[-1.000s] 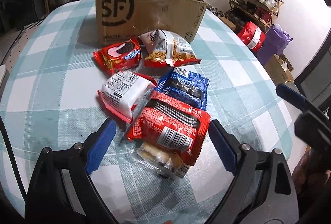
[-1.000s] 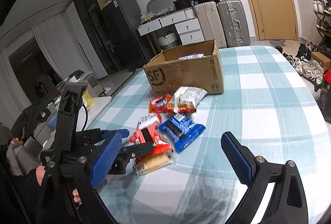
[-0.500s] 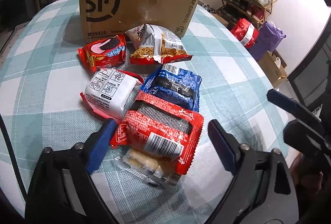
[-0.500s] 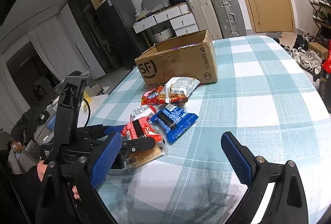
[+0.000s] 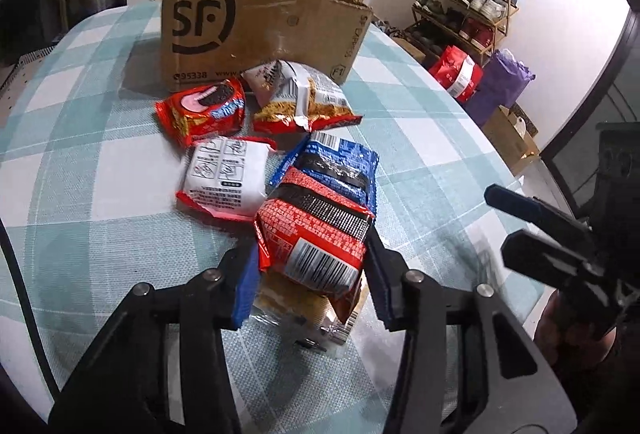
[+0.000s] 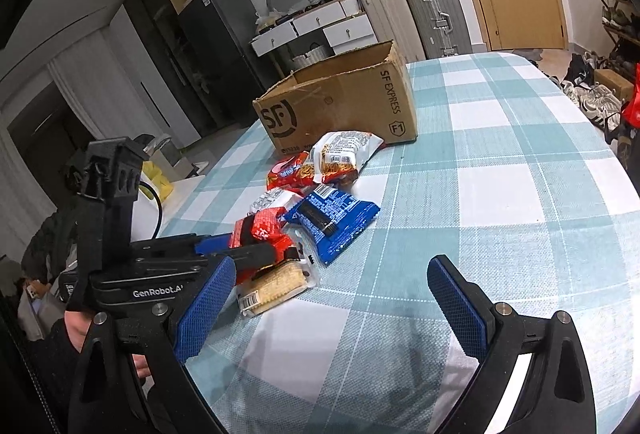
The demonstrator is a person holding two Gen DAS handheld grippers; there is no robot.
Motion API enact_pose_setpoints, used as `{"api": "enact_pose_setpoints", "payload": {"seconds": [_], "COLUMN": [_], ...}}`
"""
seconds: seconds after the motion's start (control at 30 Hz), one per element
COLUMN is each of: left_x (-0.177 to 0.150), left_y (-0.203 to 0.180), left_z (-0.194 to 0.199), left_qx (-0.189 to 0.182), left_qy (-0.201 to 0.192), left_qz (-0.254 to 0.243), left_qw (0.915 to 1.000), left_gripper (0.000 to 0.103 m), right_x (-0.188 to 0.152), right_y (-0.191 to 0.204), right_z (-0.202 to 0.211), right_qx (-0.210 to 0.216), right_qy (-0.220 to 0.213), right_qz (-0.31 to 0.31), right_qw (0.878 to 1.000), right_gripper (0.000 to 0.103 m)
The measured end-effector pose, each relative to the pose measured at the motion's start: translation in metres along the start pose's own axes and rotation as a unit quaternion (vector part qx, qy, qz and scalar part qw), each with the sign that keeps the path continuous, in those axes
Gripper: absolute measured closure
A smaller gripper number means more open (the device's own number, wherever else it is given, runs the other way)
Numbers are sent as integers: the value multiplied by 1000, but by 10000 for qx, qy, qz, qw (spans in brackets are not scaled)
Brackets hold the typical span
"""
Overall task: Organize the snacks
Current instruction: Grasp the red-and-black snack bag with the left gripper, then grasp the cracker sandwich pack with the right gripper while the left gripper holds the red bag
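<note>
Both views are evenly lit by indoor room light, bright enough to read print on the cardboard box (image 5: pixel 256 33), though the far left of the room falls dim and dark. Heavy fisheye bending curves the checked bench (image 5: pixel 80 161) and the door frame, and black vignette fills the corners. Soft shadows pool beside the box and under the snack packets — none are hard-edged. The wrappers carry small glints; the white packet (image 5: pixel 226 175) looks slightly blown out and smeared by motion blur. In the right wrist view a faint dark shadow lies on the cloth between the blue fingers (image 6: pixel 456 308) — detail there is crisp.
</note>
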State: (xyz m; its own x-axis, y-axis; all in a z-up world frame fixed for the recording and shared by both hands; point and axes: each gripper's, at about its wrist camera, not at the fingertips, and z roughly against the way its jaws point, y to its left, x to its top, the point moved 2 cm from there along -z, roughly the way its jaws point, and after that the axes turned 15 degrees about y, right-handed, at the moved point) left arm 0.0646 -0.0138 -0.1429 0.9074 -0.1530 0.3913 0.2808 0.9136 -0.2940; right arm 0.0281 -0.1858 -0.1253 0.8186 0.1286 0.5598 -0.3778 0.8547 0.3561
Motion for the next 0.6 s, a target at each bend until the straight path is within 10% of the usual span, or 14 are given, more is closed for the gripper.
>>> {"api": "enact_pose_setpoints", "payload": {"seconds": [0.6], "left_x": [-23], "left_y": [38], "left_z": [38], "left_qx": [176], "left_qy": [-198], "left_qz": [308], "left_qw": [9992], "left_gripper": [59], "right_x": [-1], "right_y": [23], "right_z": [-34], "right_qx": [61], "right_qy": [461], "right_qz": [273], "right_qw": [9985], "right_gripper": [5]}}
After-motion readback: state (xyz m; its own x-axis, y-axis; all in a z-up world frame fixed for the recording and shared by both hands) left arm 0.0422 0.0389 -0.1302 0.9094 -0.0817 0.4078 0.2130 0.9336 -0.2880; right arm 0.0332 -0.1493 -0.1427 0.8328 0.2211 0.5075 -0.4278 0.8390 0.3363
